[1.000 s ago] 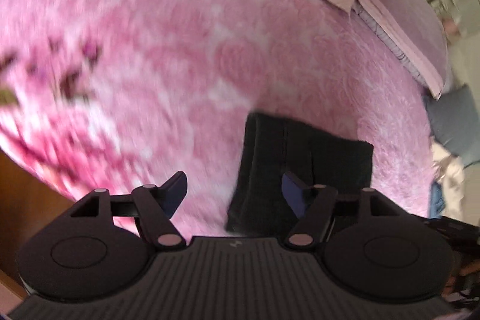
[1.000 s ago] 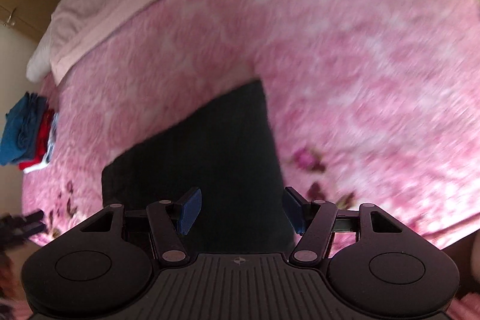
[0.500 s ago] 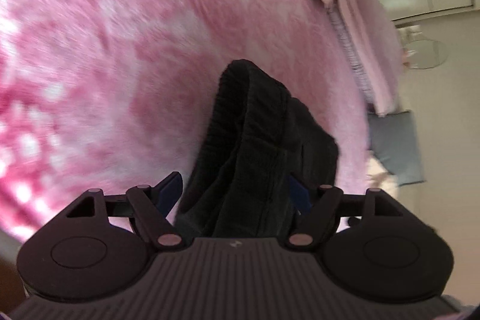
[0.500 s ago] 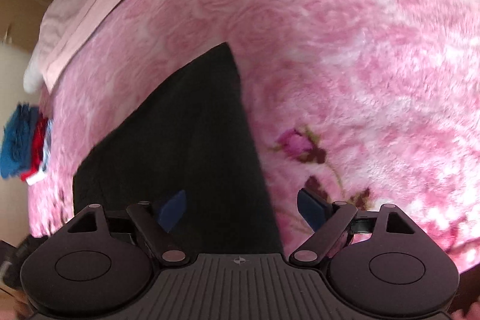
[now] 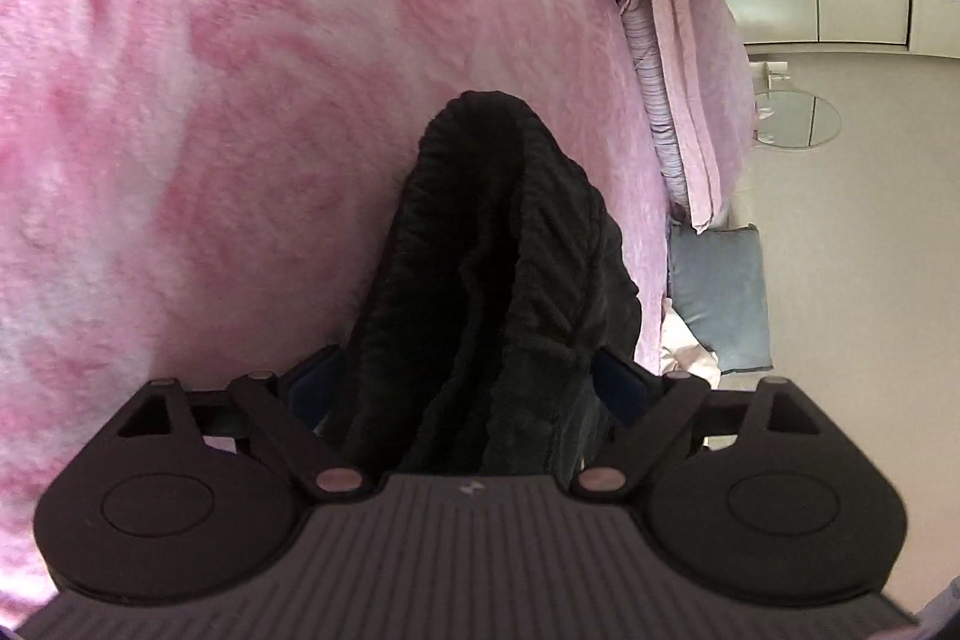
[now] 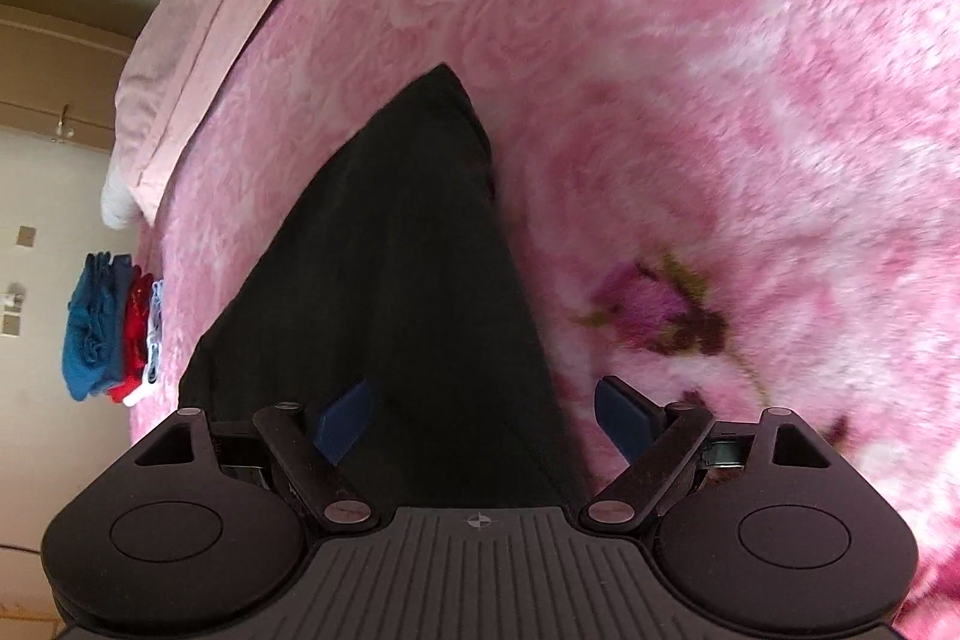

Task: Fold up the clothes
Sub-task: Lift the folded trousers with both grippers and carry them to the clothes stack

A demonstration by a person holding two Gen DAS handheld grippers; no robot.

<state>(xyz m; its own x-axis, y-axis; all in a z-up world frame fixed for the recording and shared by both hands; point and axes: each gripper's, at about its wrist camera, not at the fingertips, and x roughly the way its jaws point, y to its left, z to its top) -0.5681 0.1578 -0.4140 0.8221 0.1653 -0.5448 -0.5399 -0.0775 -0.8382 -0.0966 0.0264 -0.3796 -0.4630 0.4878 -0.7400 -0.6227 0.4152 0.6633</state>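
Black garment (image 5: pixel 498 280) on pink blanket (image 5: pixel 240 100), bunched between spread left claw (image 5: pixel 474 382); right claw (image 6: pixel 489 415) likewise released.

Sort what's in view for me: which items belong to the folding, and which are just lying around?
In the job:
- black garment
- left tool, open around its bunched edge
- right tool, open over it

Lying about:
- pink blanket
- stacked blue and red clothes
- grey cushion on the floor
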